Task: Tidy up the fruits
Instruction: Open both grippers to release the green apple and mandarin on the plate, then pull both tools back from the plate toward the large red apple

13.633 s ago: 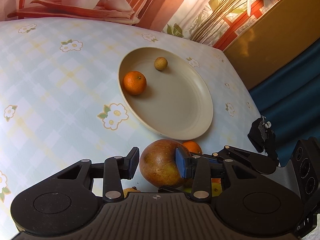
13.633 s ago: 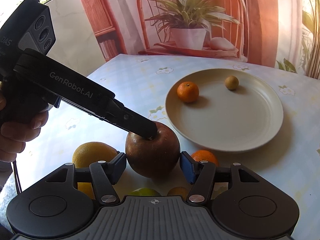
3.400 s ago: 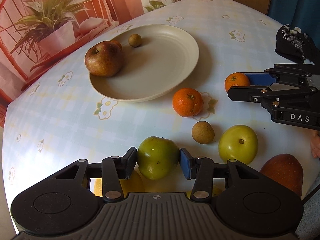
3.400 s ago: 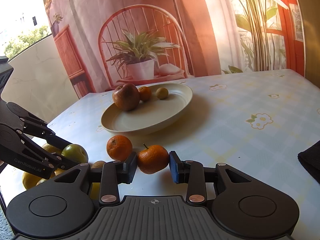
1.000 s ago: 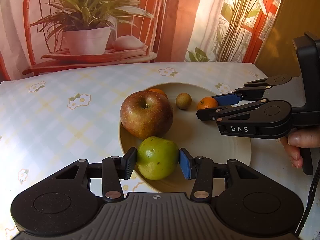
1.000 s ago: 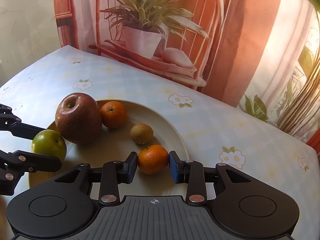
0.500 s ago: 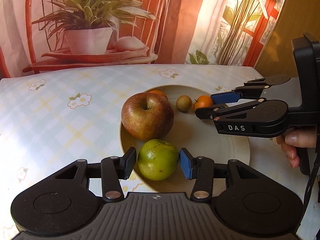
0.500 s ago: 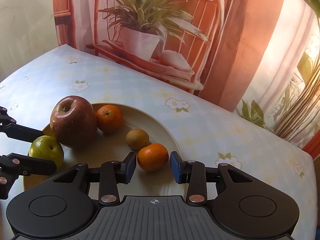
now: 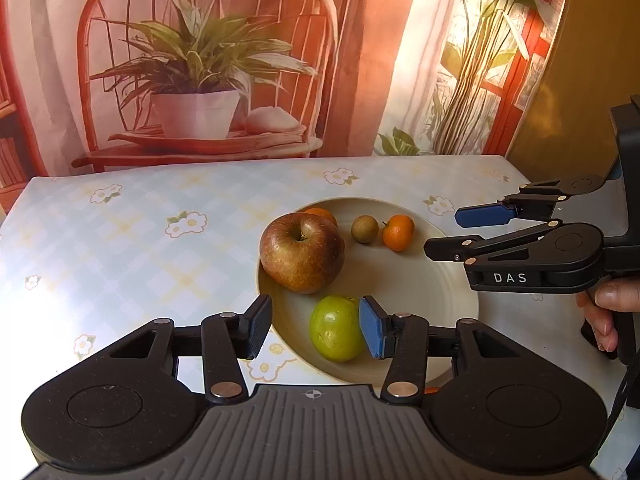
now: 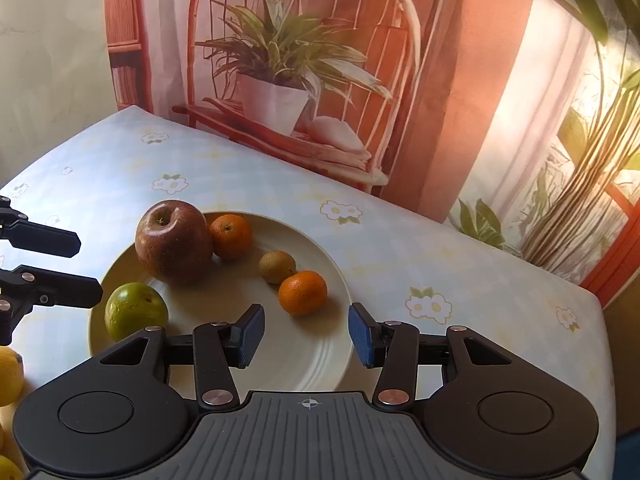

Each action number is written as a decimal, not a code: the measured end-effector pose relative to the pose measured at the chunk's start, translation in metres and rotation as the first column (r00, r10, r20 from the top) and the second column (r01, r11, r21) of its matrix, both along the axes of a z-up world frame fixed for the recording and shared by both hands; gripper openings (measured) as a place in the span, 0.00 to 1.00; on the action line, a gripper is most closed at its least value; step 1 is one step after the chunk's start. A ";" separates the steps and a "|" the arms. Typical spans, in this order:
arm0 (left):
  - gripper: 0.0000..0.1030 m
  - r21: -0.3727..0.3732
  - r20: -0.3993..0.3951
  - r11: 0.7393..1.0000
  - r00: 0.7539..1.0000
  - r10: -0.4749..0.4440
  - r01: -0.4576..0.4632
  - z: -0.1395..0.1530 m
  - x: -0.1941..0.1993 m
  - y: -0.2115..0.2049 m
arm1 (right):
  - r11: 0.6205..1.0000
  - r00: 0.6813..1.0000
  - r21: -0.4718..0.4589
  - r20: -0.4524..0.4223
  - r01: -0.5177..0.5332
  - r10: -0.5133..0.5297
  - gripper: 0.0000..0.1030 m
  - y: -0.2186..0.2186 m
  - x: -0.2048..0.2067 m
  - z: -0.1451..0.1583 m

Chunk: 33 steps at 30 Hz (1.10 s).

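Note:
A cream plate [image 9: 404, 284] [image 10: 304, 360] holds a big red apple [image 9: 302, 258] [image 10: 174, 242], an orange [image 9: 320, 214] [image 10: 231, 236] behind it, a small brown fruit [image 9: 364, 229] [image 10: 277, 266], a second orange [image 9: 397, 232] [image 10: 303, 293] and a green apple [image 9: 336, 328] [image 10: 135, 312]. My left gripper [image 9: 314, 330] [image 10: 91, 269] is open above the green apple, which rests on the plate by the right pad. My right gripper [image 10: 306, 336] [image 9: 442, 231] has its jaws opening; nothing is between them, and the second orange lies just beyond the fingertips.
Yellow fruit [image 10: 8, 376] lies on the flowered tablecloth [image 9: 140, 248] at the left, off the plate. A bit of another orange [image 9: 431, 390] peeks out under the left gripper. A person's hand [image 9: 604, 312] holds the right gripper. A printed backdrop stands behind the table's far edge.
Both grippers have let go of their fruit and drawn back and up. The green apple and the second orange now rest on the plate. The right jaws have widened.

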State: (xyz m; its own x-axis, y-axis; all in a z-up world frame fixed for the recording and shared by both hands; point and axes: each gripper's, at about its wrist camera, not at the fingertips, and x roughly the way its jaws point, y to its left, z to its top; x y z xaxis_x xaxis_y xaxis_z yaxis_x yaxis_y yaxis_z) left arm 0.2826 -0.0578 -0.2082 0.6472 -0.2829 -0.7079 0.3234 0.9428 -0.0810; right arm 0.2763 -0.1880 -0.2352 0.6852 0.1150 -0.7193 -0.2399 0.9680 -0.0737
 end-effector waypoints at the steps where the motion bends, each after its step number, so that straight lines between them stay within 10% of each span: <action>1: 0.49 0.004 0.004 1.000 1.000 0.002 -0.002 0.002 -0.003 0.001 | 1.000 1.000 0.000 -0.001 0.003 -0.003 0.42 0.000 -0.004 0.002; 33: 0.54 0.018 0.064 0.999 0.997 0.049 -0.050 0.020 -0.114 0.055 | 0.972 0.995 0.213 -0.013 0.100 -0.099 0.41 0.024 -0.138 0.002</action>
State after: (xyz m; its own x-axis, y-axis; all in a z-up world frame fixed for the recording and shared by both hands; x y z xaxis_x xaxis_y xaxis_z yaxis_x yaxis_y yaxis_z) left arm 0.1691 -0.0026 -0.1884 0.7036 -0.2359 -0.6703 0.2805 0.9589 -0.0431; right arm 0.1381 -0.1639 -0.2330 0.6989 0.1975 -0.6874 -0.1418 0.9803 0.1374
